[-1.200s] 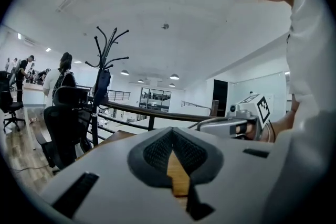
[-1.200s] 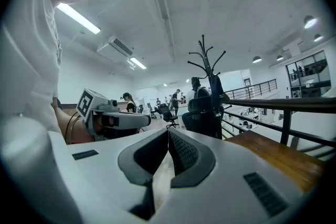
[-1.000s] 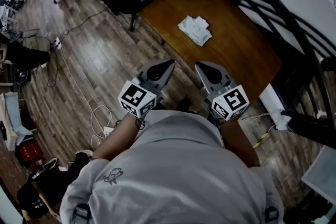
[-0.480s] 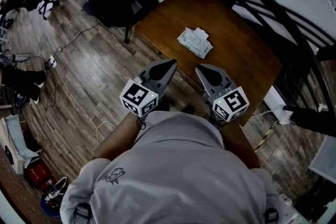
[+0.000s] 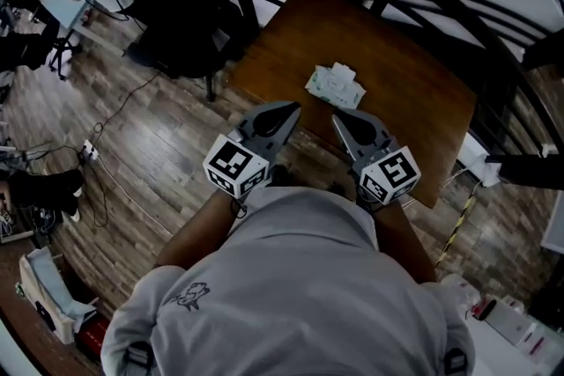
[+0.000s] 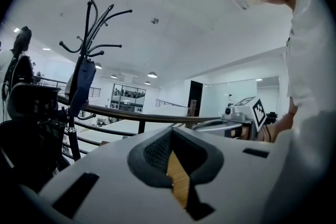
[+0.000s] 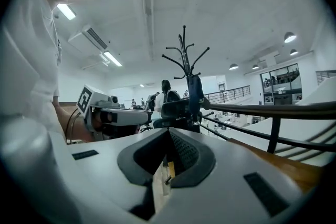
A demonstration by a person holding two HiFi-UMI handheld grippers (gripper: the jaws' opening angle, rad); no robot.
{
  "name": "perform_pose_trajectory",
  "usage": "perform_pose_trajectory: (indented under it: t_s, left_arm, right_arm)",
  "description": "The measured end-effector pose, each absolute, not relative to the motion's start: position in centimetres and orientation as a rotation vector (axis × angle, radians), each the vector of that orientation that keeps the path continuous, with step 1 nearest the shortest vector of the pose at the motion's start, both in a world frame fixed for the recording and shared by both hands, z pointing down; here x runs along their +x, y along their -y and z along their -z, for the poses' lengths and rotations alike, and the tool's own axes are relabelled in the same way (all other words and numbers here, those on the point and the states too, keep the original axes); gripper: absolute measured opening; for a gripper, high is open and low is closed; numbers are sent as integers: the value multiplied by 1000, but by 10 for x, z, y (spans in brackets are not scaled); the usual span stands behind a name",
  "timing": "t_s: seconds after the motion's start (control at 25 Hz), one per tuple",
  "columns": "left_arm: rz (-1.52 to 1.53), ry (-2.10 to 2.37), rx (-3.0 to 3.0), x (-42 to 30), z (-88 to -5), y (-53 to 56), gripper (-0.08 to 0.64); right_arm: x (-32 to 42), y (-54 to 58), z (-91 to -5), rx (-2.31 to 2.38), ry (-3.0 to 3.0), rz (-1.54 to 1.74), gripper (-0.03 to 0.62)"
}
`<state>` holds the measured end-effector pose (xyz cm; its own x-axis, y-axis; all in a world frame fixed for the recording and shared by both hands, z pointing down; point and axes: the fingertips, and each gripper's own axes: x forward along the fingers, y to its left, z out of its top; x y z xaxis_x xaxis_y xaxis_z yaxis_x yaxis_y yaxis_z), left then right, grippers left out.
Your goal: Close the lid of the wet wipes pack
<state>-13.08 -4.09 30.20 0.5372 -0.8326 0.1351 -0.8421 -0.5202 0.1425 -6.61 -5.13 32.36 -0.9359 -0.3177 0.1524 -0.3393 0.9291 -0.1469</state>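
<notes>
The wet wipes pack [image 5: 335, 85] lies flat on the wooden worktop [image 5: 414, 106], toward its near side and untouched; a paler flap at its far end looks raised, though the head view shows it too small to be sure the lid is open. The left gripper [image 5: 286, 112] and the right gripper [image 5: 344, 121] sit side by side before the person's chest, at the worktop's near edge, both pointing toward the pack and apart from it. The left one's fingers [image 6: 157, 150] are drawn together on nothing, only a sliver of wood showing past them; the right one's fingers [image 7: 185, 153] are likewise pressed together and empty. The step in hand appears to be the approach; the next move probably calls for carrying one closed tip over the flap and pressing it down flat, the other steadying the light pack against sliding
</notes>
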Motion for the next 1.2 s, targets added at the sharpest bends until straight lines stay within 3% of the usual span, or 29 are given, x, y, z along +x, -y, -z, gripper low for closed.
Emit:
perform_pose_trajectory:
  t_s: [0.56,1.2]
  left_arm:
    - [-144,1202,2650,-132,-324,95,12]
    - [-273,1117,2656,-41,-351,165,12]
  right_arm:
    - [-61,92,-338,747,2901,-325,34]
    - [25,162,-342,801,2898,-340,34]
